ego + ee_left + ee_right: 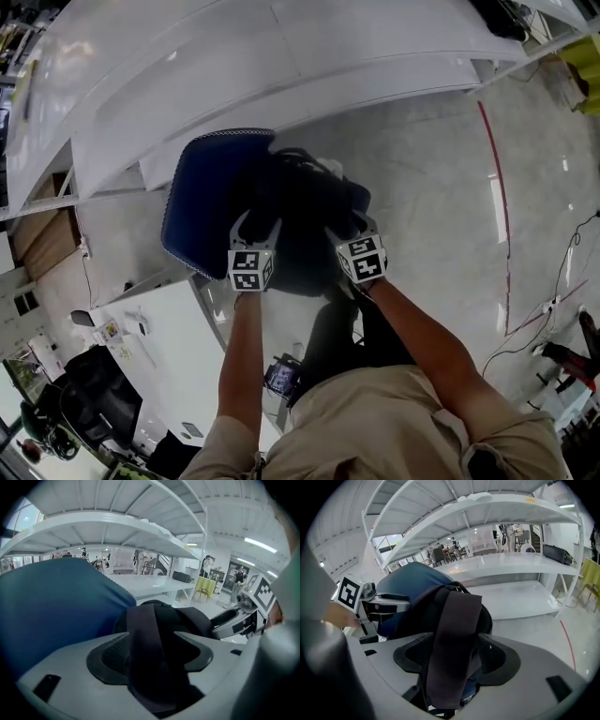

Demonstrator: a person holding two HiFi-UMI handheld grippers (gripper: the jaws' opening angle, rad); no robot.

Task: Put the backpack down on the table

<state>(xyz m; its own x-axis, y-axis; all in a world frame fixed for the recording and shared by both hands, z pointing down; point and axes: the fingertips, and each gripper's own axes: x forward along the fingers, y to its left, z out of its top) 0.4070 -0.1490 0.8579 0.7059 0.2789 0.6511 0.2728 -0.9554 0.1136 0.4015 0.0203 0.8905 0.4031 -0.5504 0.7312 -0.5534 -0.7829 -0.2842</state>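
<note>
The backpack (214,195) has a blue panel and a black body with black straps; in the head view it lies just ahead of both grippers. What it rests on is hidden. My left gripper (255,225) stands open, a black strap (147,620) lying loosely between its pads (110,656). On the other side my right gripper (352,231) is open too, with another wide strap (457,620) draped across the gap between its pads (499,660). The blue panel (56,606) fills the left of the left gripper view. Each gripper view shows the other gripper alongside.
A white shelving rack (281,56) spans the space ahead. A white table (159,347) stands at lower left, with dark bags beside it. Grey floor with a red line (497,187) and cables (553,309) lies to the right. A yellow chair (205,587) stands far off.
</note>
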